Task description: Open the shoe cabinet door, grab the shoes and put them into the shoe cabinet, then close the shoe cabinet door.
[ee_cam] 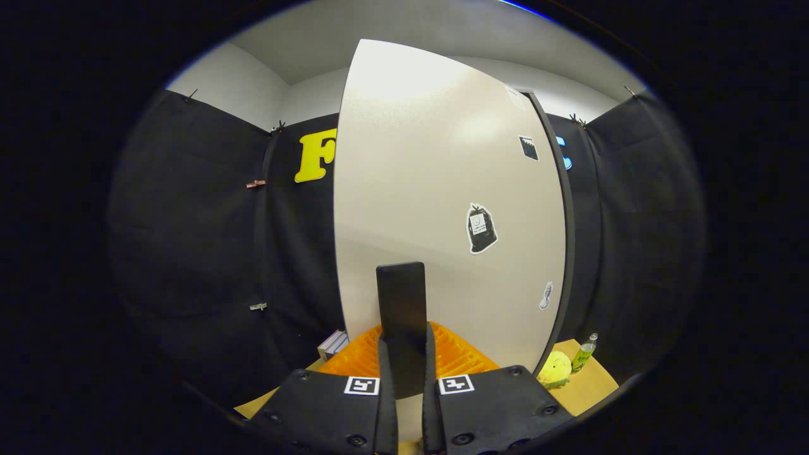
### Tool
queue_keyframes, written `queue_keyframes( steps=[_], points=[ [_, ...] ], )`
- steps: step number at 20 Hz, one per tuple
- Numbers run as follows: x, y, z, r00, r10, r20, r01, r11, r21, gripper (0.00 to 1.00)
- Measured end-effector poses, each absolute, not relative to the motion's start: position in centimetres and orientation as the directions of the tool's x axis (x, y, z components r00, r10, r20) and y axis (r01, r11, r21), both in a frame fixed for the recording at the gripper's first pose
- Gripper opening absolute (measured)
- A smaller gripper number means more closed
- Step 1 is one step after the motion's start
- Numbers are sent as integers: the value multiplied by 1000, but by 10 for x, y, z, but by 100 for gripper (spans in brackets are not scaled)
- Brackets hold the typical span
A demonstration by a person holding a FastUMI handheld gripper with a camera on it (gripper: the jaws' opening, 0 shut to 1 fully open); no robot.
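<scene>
1. The tool (404,373) is clamped narrow on the dark handle (401,316), both fingers pressing it.
2. The pale shoe cabinet door (442,189) stands right ahead, apparently mid-swing; whether opening or closing, I can't tell.
3. Next calls for a steady arc about the hinge.
4. A bottle (584,354) stands on the surface (594,382).

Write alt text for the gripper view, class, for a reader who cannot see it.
The hand-held gripper is shut on a flat black handle standing upright between its fingers, right against the shoe cabinet's pale door, which carries a few stickers. Beyond the door's right edge, a small green bottle and a yellow object sit on a tan surface.
</scene>
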State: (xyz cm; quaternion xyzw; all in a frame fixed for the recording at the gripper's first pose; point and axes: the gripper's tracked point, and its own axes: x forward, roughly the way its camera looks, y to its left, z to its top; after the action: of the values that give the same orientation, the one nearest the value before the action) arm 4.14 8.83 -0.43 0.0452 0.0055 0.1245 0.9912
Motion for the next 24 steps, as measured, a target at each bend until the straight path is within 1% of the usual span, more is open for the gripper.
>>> queue_keyframes(
  steps=[3,7,12,18,21,23,24],
  points=[
    [26,68,-3,972,236,1,-235,968,88,19],
    [7,37,-3,982,189,-4,-187,978,90,19],
    [-10,-6,0,995,99,-1,-98,992,82,18],
    [-18,-53,0,999,-19,-30,21,998,60,17],
    [-17,-75,0,998,-39,-43,41,998,55,17],
    [-16,-85,2,999,-24,-46,28,997,78,12],
    [-17,-90,2,999,-13,-48,17,996,84,12]
  ],
)
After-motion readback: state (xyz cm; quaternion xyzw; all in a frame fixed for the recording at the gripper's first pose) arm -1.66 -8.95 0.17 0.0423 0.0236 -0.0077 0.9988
